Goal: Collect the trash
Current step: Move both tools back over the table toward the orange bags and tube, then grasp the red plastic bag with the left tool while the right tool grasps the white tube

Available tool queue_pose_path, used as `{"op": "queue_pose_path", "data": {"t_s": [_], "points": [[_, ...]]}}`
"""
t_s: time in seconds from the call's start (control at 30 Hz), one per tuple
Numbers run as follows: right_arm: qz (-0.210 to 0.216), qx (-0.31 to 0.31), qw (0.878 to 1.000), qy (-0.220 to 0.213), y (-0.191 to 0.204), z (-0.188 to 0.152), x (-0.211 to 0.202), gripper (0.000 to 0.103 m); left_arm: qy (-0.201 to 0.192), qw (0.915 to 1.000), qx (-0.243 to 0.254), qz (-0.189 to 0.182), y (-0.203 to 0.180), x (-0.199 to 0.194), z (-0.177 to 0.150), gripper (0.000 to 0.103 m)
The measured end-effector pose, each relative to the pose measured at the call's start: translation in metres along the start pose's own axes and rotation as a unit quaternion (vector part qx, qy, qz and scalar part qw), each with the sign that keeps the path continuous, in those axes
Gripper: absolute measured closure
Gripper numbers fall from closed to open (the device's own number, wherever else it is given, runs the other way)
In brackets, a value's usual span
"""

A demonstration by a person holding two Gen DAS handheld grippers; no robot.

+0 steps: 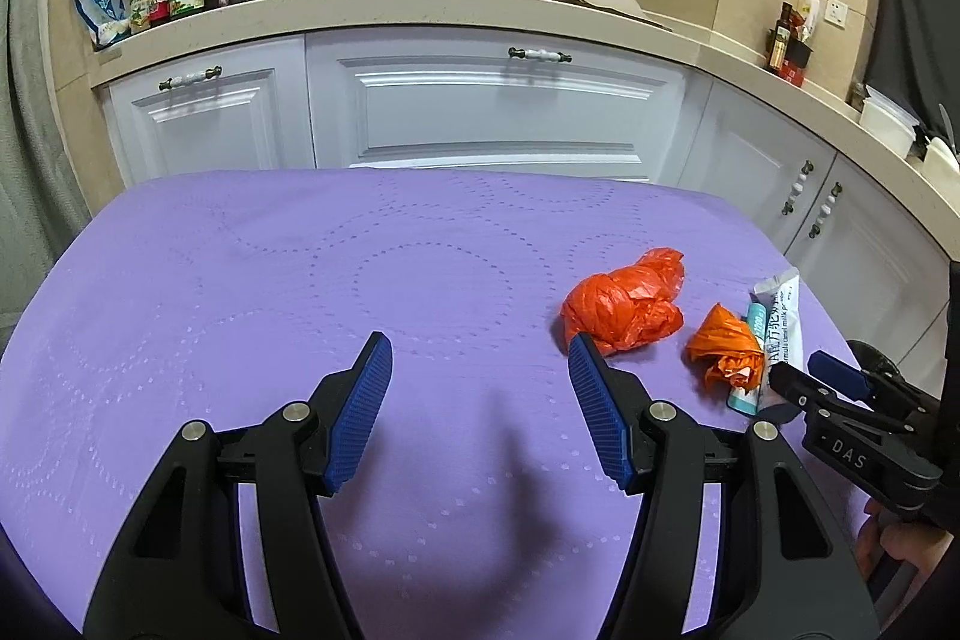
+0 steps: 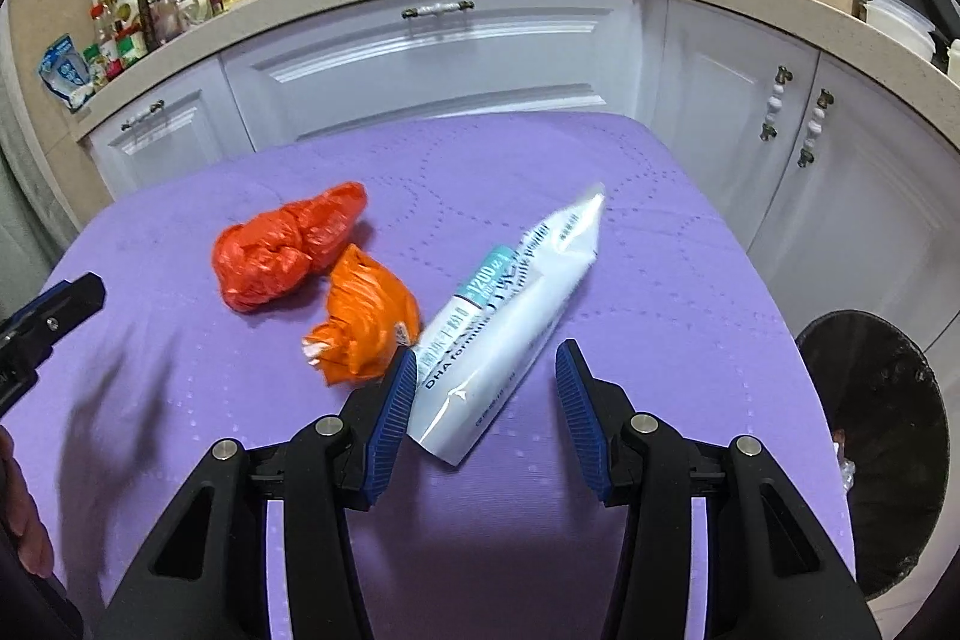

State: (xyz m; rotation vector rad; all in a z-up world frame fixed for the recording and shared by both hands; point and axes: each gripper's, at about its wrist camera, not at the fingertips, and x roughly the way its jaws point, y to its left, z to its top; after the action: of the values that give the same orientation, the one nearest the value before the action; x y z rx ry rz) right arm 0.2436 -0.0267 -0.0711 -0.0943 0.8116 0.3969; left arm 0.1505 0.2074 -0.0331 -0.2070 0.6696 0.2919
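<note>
The right tool (image 2: 486, 358) hangs over the near edge of the purple quilted tabletop (image 2: 660, 244) with its blue-padded jaws partly apart and nothing gripped; between them lies the near end of a flat white-and-teal plastic powder pouch (image 2: 510, 316), its left-hand pad just beside or brushing the pouch's edge (I cannot tell which). The pouch's long axis runs away from this tool and slightly to the right, so the jaws straddle it across its narrow width, which looks like the relation the next move turns on. The left tool (image 1: 480, 358) stands wider, also empty, over bare cloth; a crumpled red plastic bag (image 1: 624, 307) lies ahead and to its right, close to its right-hand pad but seemingly not between the pads. A smaller crumpled orange plastic bag (image 2: 366, 322) sits between the red bag and the pouch, touching or nearly touching the pouch. A round black trash bin (image 2: 882, 436) stands on the floor off the tabletop's right side, so the right hand is nearer both pouch and bin, and I judge it best placed to take the pouch first.
</note>
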Motion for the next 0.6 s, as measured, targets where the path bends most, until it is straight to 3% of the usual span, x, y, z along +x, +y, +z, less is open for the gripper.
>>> {"op": "queue_pose_path", "data": {"t_s": [0.2,0.6], "points": [[-0.021,0.021,1.000,0.004,-0.019,0.001,0.000,0.055,0.002,1.0000,0.001,-0.005,0.002,0.004,0.002,0.043],[-0.005,0.019,1.000,-0.002,-0.016,0.009,0.002,0.055,0.013,0.9996,0.017,-0.016,-0.012,0.016,0.005,0.043]]}}
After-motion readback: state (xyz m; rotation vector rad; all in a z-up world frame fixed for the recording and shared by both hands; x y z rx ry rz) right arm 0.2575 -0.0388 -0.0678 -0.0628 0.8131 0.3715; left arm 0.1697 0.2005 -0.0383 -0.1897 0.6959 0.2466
